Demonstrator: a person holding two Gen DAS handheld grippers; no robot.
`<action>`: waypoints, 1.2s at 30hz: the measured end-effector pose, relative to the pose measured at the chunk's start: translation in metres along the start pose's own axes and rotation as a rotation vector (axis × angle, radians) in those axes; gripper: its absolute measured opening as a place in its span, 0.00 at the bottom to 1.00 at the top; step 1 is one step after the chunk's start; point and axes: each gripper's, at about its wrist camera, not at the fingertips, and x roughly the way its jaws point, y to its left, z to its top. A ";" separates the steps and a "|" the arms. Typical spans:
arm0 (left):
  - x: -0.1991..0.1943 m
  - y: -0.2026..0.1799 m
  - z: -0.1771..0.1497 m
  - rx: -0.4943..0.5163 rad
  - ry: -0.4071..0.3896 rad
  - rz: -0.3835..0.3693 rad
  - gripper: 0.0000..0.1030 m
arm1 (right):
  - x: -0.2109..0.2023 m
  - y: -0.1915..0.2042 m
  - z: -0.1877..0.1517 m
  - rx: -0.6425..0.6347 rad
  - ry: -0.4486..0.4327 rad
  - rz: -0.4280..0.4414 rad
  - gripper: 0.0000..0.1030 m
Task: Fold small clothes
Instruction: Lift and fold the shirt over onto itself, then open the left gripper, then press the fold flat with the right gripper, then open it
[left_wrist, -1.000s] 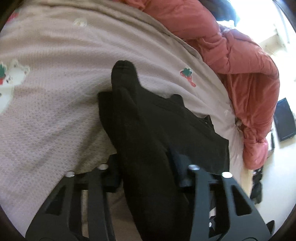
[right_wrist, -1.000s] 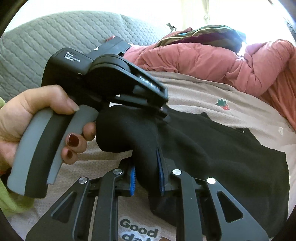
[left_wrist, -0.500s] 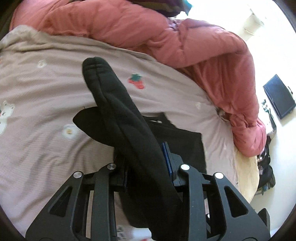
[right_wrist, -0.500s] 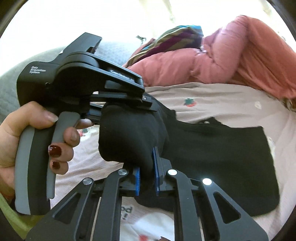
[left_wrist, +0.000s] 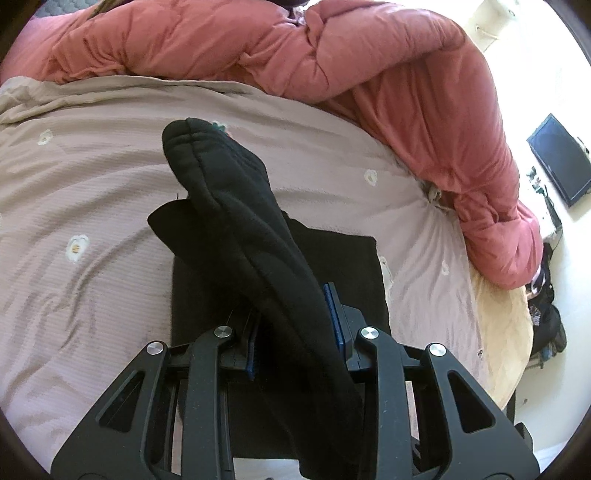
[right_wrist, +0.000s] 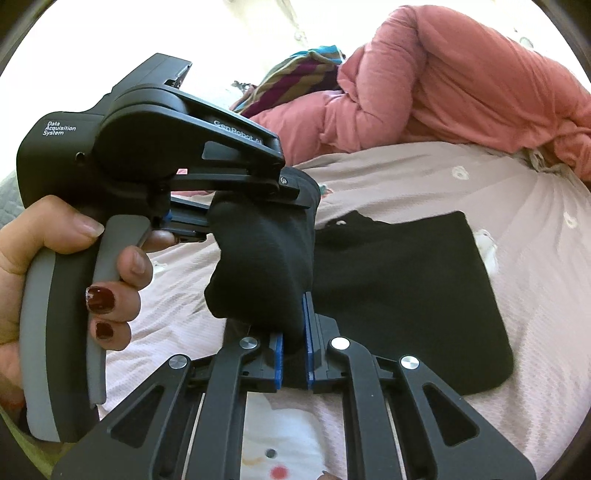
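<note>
Garment edge clamped in both hand-held grippers above bedsheet.

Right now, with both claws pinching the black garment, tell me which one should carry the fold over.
Probably the right claw. It pinches the bunched end of the black garment, nearest the flat part on the bedsheet. The left claw grips along the raised strip and could anchor.
</note>
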 end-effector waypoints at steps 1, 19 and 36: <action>0.002 -0.002 -0.001 0.004 0.002 0.004 0.21 | -0.001 -0.003 0.000 0.004 0.001 -0.002 0.07; 0.034 -0.033 -0.019 0.012 0.063 -0.120 0.67 | -0.005 -0.068 -0.025 0.158 0.101 -0.089 0.08; 0.027 0.035 -0.062 0.053 -0.045 0.103 0.65 | -0.055 -0.097 -0.009 0.254 0.083 -0.084 0.39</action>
